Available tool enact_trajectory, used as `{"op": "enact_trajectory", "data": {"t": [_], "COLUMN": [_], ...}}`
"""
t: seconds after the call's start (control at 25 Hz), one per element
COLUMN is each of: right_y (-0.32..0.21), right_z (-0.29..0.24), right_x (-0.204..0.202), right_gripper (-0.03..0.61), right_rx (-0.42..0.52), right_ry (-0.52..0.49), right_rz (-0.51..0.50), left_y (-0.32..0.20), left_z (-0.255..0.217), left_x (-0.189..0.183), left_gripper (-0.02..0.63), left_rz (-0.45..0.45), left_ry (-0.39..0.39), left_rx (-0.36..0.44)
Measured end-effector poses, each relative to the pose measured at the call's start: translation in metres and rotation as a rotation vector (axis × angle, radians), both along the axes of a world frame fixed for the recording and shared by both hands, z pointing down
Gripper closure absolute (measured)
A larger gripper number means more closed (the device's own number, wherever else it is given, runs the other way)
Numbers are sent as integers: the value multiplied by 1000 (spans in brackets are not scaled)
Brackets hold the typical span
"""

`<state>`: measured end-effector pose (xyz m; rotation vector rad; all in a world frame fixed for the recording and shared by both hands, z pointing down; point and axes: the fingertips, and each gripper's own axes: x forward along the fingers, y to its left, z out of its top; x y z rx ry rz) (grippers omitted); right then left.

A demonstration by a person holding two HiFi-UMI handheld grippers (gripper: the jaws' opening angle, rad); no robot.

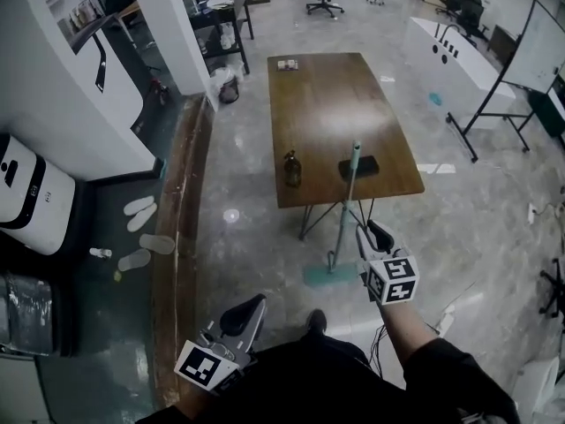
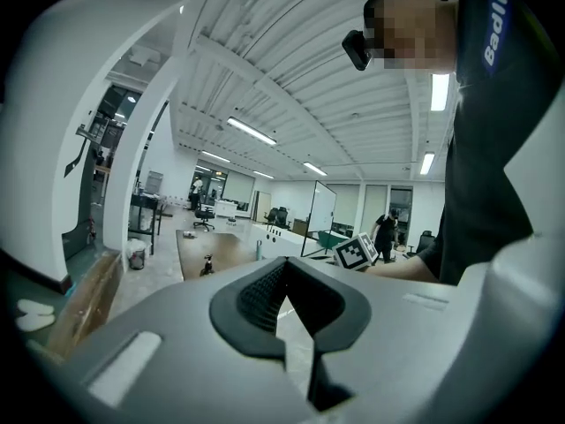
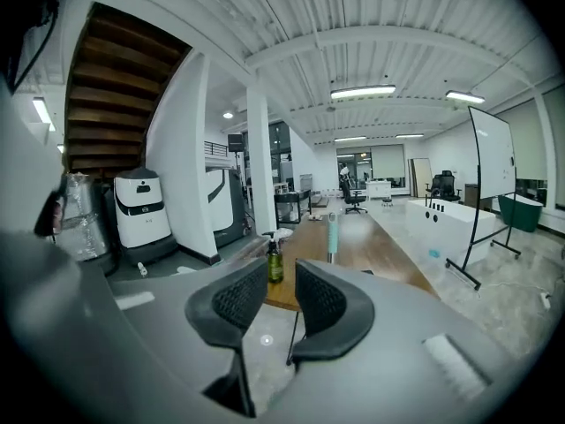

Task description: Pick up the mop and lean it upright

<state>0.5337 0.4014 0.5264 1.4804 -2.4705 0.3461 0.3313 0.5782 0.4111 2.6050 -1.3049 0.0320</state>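
Over on the far left there's a white machine [image 1: 28, 191] by the wall with a few slippers [image 1: 139, 207] on the dark floor just to its right. The left gripper [image 1: 245, 314] sits low and near, close to the person's body, and its own view shows the jaw tips pressed together with nothing in them. Right of that, in the middle, is the long wooden table [image 1: 327, 104] with a small bottle [image 1: 291, 169] and a flat black thing [image 1: 358, 167] near its near edge. The mop [image 1: 344, 206] is standing up against that near edge, between those two things: handle top resting at the table, green mop head [image 1: 328, 275] flat on the floor below. The right gripper [image 1: 378, 235] hovers just to the right of the handle, not touching it, jaws a narrow gap apart and empty; the handle shows beyond them in the right gripper view. Far right there's a whiteboard [image 1: 543, 47] on a stand.
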Motion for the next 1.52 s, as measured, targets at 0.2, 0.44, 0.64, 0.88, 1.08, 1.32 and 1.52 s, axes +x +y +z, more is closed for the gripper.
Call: {"op": "enact_trajectory", "data": {"t": [0.2,0.44,0.64,0.88,1.08,1.32,1.52], "right_y": [-79,-157,-198,-221,-227,-193,-142], "right_z": [33,90,134,155,156,152,139], "right_x": [14,9,5,-2,0,-11,-28], "right_gripper": [465,449,405,396,469,472,472], "right_rx": [-29,-114,-205,-246,-242,-240,-248], "right_ry": [42,152,188,197,182,136,130], "right_rz": [-9,-2,19,28,42,1,-30], "left_y": [-17,-27,-31,-30,-32,-33,-33], "left_z": [13,21,19,19,16,15,17], "left_x": [-1,-18,-30,-42,-43,-52,-63], "left_gripper": [594,594,594,594,594,594,594], "left_rz": [-113,-223,-292,-337,-344,-354,-319], "left_ry": [-29,-50,-63,-73,-86,-71,-32], "left_rx": [-60,-105,-141,-130,-129,-121,-79]}}
